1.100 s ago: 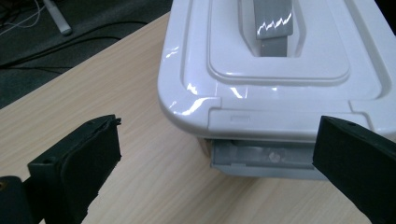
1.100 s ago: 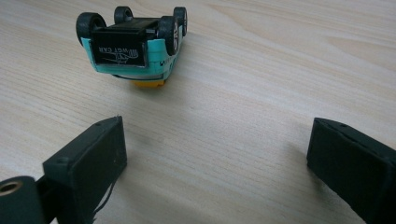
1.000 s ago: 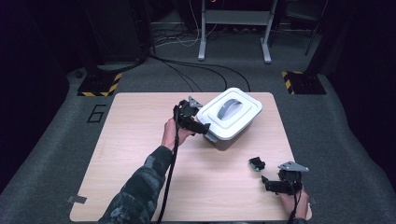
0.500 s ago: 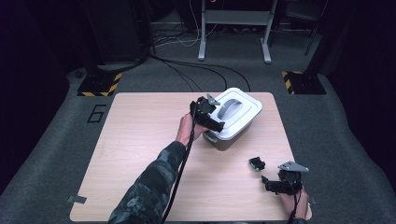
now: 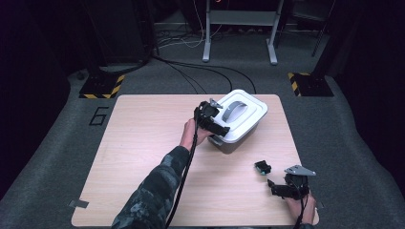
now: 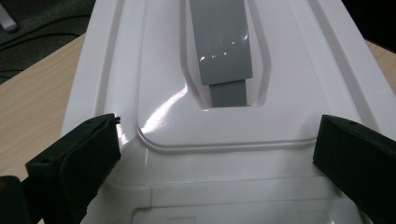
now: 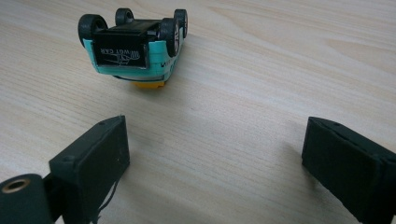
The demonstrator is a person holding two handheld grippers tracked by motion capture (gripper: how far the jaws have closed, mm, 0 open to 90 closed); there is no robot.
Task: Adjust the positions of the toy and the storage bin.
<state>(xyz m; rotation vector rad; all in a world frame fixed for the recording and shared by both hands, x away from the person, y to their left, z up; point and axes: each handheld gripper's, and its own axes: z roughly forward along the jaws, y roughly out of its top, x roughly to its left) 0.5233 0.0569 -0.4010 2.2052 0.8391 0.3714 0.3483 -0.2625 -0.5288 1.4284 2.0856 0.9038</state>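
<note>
White storage box [image 5: 240,120] with a grey handle [image 5: 234,110] recessed in its lid sits right of centre in the high view, on the far half of the wooden table [image 5: 143,143]. Its lid is on. The left gripper [image 5: 213,119] hangs over the box's near left corner, with the person's camouflage sleeve [image 5: 153,191] running up from the bottom edge of the frame. In the left gripper view the two black jaws stand wide apart at the lower left and lower right, the glossy lid [image 6: 219,140] spread between and beyond them; neither pad presses on it, so this claw is released. The grey handle [image 6: 223,51] runs down from the top centre of that view.

Lower right in the high view, the right gripper [image 5: 277,187] lies low near the table's front edge. A small turquoise toy car [image 5: 262,167] lies just beyond it, up and to the left — apart from the jaws. The right gripper view shows the car [image 7: 135,46] upside down at the upper left, wheels in the air, a black underside plate with white lettering facing the camera. The right jaws stand wide with bare tabletop [image 7: 261,70] between them — released too, though they have just been closing slightly.
</note>
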